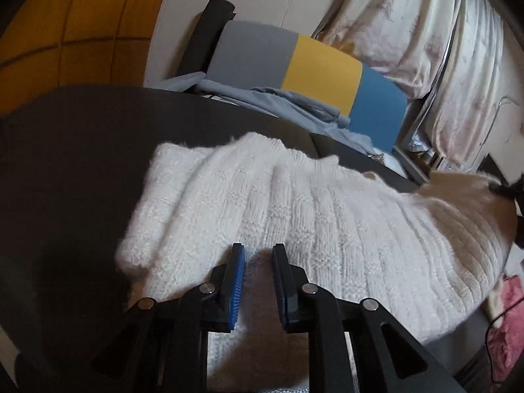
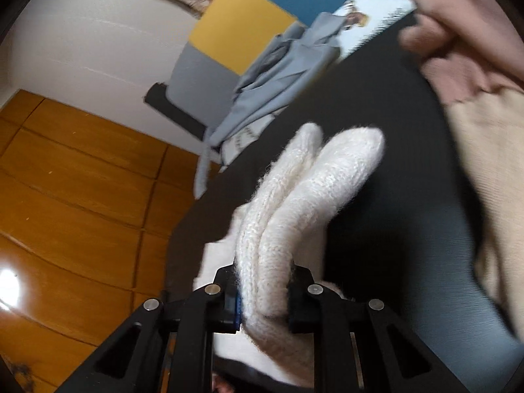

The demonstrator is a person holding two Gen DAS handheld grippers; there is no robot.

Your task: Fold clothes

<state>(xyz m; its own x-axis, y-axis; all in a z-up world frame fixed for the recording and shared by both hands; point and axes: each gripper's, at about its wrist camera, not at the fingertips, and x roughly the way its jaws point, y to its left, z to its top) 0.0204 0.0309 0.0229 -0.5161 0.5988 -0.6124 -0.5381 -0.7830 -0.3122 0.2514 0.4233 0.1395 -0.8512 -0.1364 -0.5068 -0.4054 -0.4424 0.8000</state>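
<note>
Sweater fold underway

Sweater point(image 1: 294, 216) lies part-folded on my dark table point(image 1: 65, 163). My right gripper point(image 2: 262, 294) clamps a doubled edge; my left gripper point(image 1: 258, 262) hovers over it, jaws slightly apart, holding nothing. Final folds remain, I judge.

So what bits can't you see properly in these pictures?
- Left wrist view: the white sweater runs off the right edge, so its full shape is cut off.
- Left wrist view: the left gripper fingers cover the knit just beneath them.
- Right wrist view: the right gripper pads are buried in the sweater fold.
- Right wrist view: the person's hand is blurred.
</note>
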